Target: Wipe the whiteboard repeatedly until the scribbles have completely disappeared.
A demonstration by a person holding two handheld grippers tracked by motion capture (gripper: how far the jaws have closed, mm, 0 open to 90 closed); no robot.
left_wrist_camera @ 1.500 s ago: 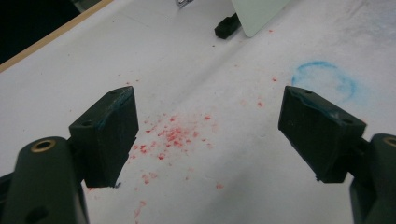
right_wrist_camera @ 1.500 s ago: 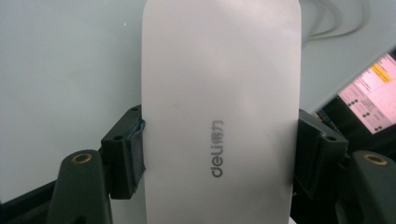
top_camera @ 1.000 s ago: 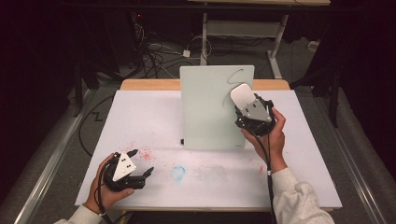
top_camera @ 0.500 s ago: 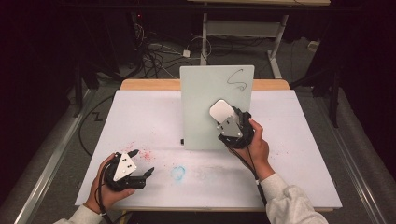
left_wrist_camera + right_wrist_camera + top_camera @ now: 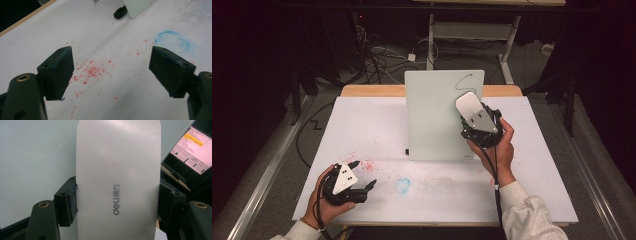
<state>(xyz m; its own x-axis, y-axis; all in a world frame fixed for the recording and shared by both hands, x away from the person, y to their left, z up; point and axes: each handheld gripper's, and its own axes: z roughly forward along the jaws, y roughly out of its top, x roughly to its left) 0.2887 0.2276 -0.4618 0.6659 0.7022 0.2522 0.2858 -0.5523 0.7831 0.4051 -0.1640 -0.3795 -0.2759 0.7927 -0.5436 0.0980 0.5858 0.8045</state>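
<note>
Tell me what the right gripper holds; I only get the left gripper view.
Observer: The right gripper is shut on a white eraser marked deli.
Operator: Where is the eraser?
Observer: In front of the upright board, near its right edge; I can't tell if they touch.
Operator: Anything on the board to wipe?
Observer: A thin black line at its top right, just above the eraser.
</note>
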